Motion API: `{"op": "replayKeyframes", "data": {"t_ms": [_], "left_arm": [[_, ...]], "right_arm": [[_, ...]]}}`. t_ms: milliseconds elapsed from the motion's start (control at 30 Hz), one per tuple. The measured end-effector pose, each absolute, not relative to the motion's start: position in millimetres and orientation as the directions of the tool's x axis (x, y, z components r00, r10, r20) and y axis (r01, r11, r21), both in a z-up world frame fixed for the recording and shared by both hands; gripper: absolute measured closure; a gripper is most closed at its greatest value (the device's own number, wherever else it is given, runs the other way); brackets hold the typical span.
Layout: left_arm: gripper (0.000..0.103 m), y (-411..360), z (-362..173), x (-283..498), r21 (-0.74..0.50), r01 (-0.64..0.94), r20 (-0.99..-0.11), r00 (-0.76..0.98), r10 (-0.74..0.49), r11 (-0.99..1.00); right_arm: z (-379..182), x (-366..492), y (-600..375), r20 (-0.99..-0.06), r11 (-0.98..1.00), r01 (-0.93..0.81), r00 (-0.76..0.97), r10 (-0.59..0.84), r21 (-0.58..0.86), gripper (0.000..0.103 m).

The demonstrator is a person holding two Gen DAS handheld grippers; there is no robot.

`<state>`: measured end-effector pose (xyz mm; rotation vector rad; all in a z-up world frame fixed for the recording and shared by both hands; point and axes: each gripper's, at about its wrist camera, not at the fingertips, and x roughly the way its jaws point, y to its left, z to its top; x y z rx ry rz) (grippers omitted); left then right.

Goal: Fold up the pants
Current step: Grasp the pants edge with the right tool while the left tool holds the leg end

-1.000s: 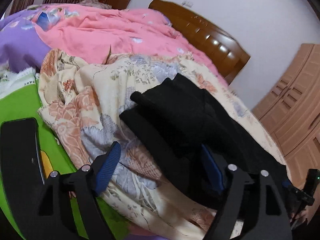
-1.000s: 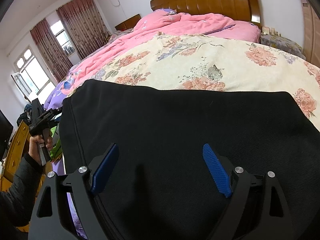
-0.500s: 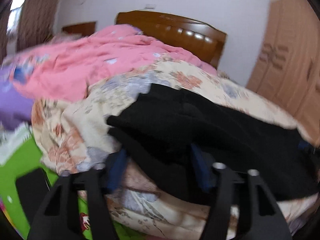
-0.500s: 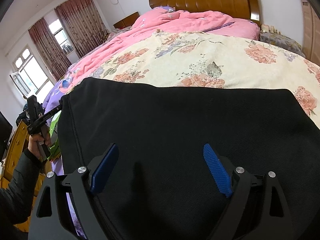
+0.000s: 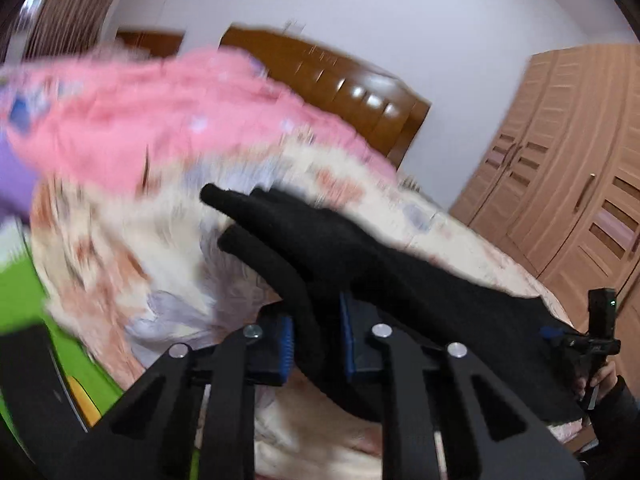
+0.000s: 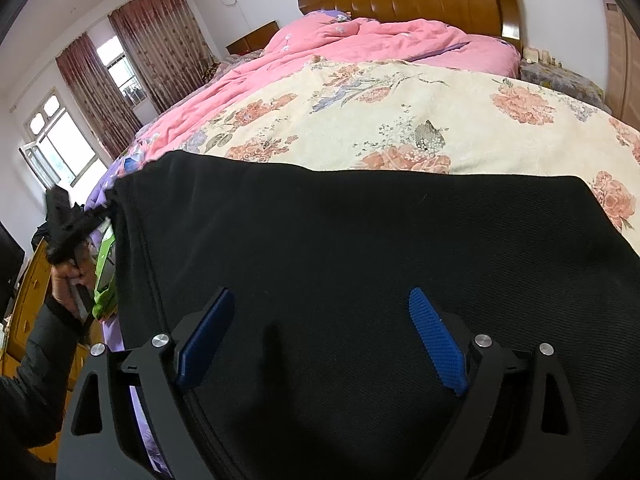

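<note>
The left gripper [image 5: 316, 340] has just been closing, and its blue pads now pinch a fold at the edge of the black pants [image 5: 360, 264], which run ahead and rightward over the floral quilt [image 5: 132, 240]. The right gripper [image 6: 320, 340] hovers wide open, gripping nothing, with the pants spread flat just beneath and ahead of it.

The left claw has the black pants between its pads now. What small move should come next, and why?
Probably lift the pinched edge a little and carry it over the pants toward the right claw. The left claw has just been closing and now pinches the black pants, which lie flat on the floral blanket; the right claw stands open over them.
</note>
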<state>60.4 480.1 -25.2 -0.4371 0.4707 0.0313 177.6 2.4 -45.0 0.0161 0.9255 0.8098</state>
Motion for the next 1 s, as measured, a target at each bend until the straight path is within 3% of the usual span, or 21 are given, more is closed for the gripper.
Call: {"op": "replayKeyframes", "data": {"t_ms": [100, 267, 333, 367, 400, 433, 500, 633, 733, 867, 1000], "left_arm": [[0.086, 483, -7, 64, -0.366, -0.110, -0.416, 0.908, -0.056, 0.924], [0.085, 494, -55, 85, -0.375, -0.173, -0.547, 0.834, -0.067, 0.911], [0.067, 502, -69, 74, -0.455, -0.183, -0.527, 0.844, -0.098, 0.872], [0.042, 510, -71, 62, -0.489, -0.224, -0.521, 0.850, -0.076, 0.843], [0.027, 513, -69, 54, -0.494, -0.268, -0.527, 0.849, -0.040, 0.827], [0.026, 517, -65, 45, -0.485, -0.328, -0.539, 0.842, 0.018, 0.811], [0.026, 515, -47, 23, -0.506, -0.376, -0.514, 0.854, 0.078, 0.776], [0.026, 482, -10, 18, -0.573, -0.264, -0.461, 0.886, -0.039, 0.775], [0.026, 457, -11, 49, -0.580, -0.243, -0.528, 0.839, -0.132, 0.777], [0.041, 461, -45, 82, -0.597, -0.384, -0.625, 0.773, -0.108, 0.704], [0.041, 464, -55, 82, -0.630, -0.401, -0.597, 0.798, -0.084, 0.665]], "right_arm": [[-46, 179, 2, -0.700, 0.709, -0.611, 0.332, 0.632, 0.351, 0.016], [-46, 179, 1, -0.699, 0.709, -0.610, 0.333, 0.634, 0.353, 0.016], [-46, 179, 1, -0.697, 0.708, -0.609, 0.331, 0.636, 0.356, 0.016], [-46, 179, 1, -0.698, 0.709, -0.610, 0.333, 0.634, 0.353, 0.016], [-46, 178, 2, -0.700, 0.711, -0.611, 0.335, 0.631, 0.348, 0.016], [-45, 177, 3, -0.702, 0.713, -0.614, 0.340, 0.625, 0.338, 0.016], [-40, 170, 9, -0.706, 0.718, -0.633, 0.365, 0.607, 0.290, 0.016], [-19, 137, 30, -0.668, 0.648, -0.732, 0.377, 0.642, 0.210, 0.016], [-5, 102, 69, -0.663, 0.541, -0.836, 0.352, 0.661, 0.095, 0.025], [-11, 70, 125, -0.710, 0.374, -0.927, 0.254, 0.657, 0.014, 0.035], [-32, 70, 158, -0.760, 0.310, -0.950, 0.170, 0.628, 0.043, 0.041]]}}
